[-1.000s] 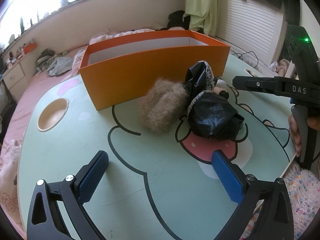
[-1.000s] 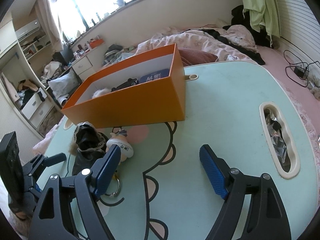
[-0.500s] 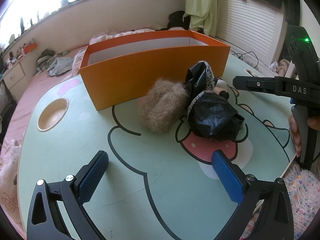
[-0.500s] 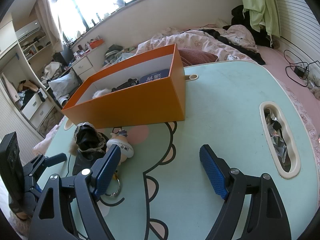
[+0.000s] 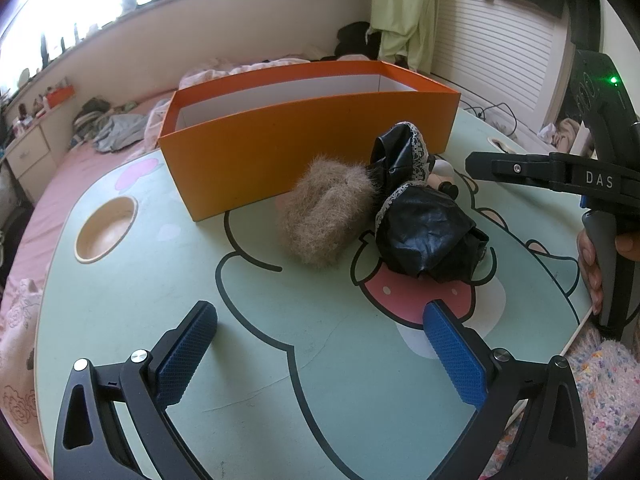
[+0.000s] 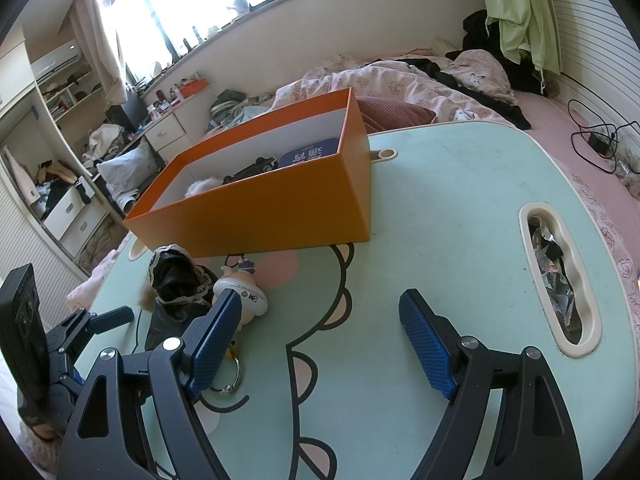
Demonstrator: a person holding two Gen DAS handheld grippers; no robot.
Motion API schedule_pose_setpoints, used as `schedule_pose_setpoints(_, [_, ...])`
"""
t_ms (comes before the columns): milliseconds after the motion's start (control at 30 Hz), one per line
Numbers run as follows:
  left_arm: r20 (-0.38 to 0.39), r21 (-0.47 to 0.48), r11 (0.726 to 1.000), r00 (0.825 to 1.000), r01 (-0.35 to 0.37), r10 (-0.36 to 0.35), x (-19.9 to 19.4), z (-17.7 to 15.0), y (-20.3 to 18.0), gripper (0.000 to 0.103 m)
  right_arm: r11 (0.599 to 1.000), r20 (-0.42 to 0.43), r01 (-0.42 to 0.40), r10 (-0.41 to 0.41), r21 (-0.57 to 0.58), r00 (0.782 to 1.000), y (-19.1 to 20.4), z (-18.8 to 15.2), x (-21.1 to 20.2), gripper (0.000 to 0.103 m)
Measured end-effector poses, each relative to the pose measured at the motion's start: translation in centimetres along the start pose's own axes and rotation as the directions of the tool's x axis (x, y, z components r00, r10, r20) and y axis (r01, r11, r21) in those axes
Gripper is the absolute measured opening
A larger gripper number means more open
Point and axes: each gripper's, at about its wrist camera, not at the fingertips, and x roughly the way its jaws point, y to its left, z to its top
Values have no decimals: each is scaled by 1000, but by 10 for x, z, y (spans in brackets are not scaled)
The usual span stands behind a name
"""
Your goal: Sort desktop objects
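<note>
Doll [image 5: 404, 216] in black lies on the counter [image 5: 160, 312] just before the orange box [image 5: 304, 148], both tongs [image 5: 320, 344] [image 6: 320, 328] released and empty, so a loose pinch of its slack dress might drop it short.

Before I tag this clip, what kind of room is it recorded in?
Most likely a lived-in bedroom. A low cartoon-print table stands on a pink bed with a rumpled floral quilt behind it, clothes hang by the wall, and cluttered drawers sit under the window.
</note>
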Motion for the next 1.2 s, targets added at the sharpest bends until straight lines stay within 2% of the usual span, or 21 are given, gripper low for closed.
schedule_pose_setpoints(767, [0, 0, 1000, 1000, 1, -1, 1, 1, -1, 103, 1000, 14, -14, 14, -7, 1000, 2, 0, -3, 81])
schedule_pose_setpoints(933, [1, -5, 1000, 1000, 6, -6, 0, 0, 0, 103, 997, 24, -37, 39, -66, 999, 16, 0, -7, 81])
schedule_pose_setpoints(1033, [1, -6, 1000, 1000, 6, -6, 1, 0, 0, 103, 989, 3, -88, 89, -118, 996, 32, 1, -3, 81])
schedule_pose_setpoints(1200, [1, -6, 1000, 1000, 6, -6, 2, 2, -1, 103, 976, -43, -116, 110, -186, 993, 56, 5, 9, 81])
